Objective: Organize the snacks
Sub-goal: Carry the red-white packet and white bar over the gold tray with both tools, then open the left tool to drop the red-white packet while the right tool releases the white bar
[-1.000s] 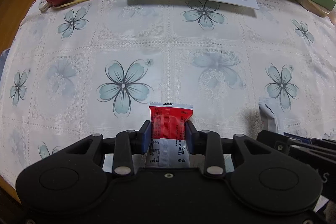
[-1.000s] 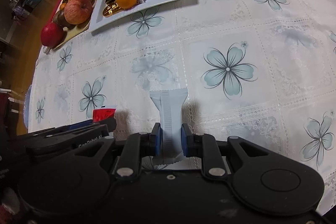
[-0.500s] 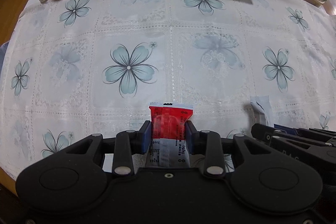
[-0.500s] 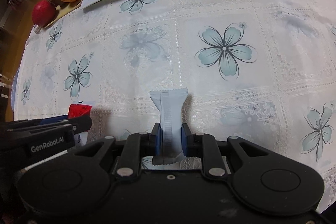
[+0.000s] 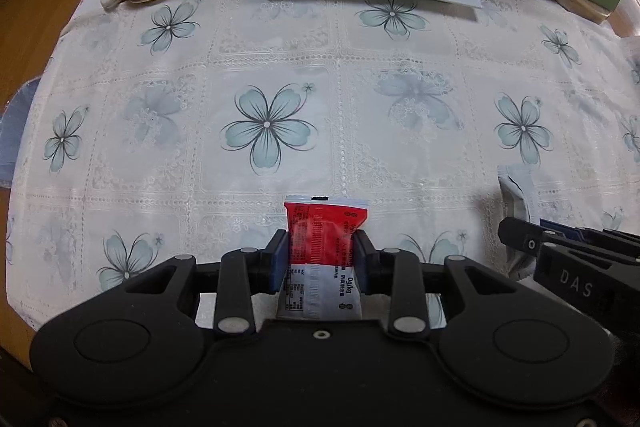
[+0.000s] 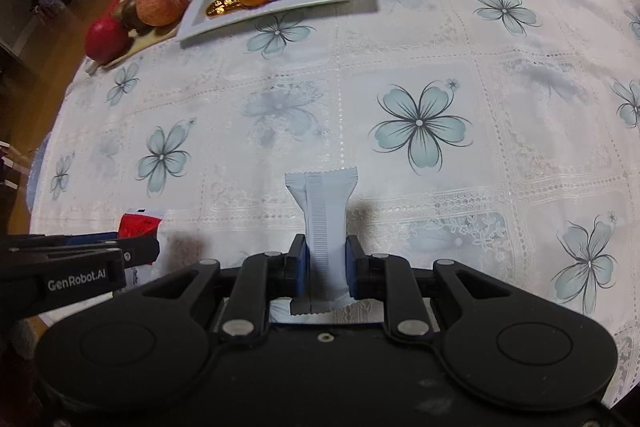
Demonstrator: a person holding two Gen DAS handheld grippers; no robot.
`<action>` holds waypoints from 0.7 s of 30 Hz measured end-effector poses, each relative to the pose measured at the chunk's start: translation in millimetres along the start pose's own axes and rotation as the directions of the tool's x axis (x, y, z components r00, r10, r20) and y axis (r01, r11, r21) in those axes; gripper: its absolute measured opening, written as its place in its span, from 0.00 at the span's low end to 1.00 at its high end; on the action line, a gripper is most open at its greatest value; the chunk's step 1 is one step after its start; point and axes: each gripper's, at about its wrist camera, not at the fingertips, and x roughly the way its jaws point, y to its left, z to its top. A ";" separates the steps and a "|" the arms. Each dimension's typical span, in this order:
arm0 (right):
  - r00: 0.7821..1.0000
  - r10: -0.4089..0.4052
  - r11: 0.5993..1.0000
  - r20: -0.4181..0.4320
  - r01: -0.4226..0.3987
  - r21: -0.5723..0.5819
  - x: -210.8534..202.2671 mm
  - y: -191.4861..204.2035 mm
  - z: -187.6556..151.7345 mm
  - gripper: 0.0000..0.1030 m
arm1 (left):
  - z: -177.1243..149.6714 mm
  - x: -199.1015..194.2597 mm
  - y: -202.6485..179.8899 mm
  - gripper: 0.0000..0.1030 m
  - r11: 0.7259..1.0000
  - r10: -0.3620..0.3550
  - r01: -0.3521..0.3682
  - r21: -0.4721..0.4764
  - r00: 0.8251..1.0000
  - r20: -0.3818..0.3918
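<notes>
Red-white packet (image 5: 323, 243), blue-flowered tablecloth (image 5: 267, 125)

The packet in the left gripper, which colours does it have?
The packet is red on top and white below, with small print; the left wrist view shows it best.

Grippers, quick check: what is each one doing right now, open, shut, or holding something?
Left gripper: shut on the red and white snack packet.
Right gripper: shut on the pale blue snack packet.

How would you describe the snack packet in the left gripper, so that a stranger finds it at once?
Start at the white flowered tablecloth and come to its near edge. There the left gripper clamps a flat red-and-white printed snack packet. Its neighbour, the plain pale grey snack packet in the right gripper, has no red.
</notes>
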 end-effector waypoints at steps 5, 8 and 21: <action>0.995 0.005 1.000 0.098 -0.005 0.001 -35.3 -1.9 -32.4 0.20 | -36.5 -23.9 6.4 0.41 0.999 -0.037 0.037 -0.022 0.999 0.030; 0.987 0.032 0.999 0.156 -0.039 0.038 -57.4 -8.6 -57.4 0.20 | -60.0 -38.2 8.2 0.41 0.999 -0.027 0.028 -0.018 0.997 0.076; 0.973 0.042 0.999 0.229 -0.036 -0.029 -96.0 -10.3 -168.9 0.20 | -139.0 -66.5 11.1 0.41 1.000 -0.025 0.025 0.002 0.997 0.068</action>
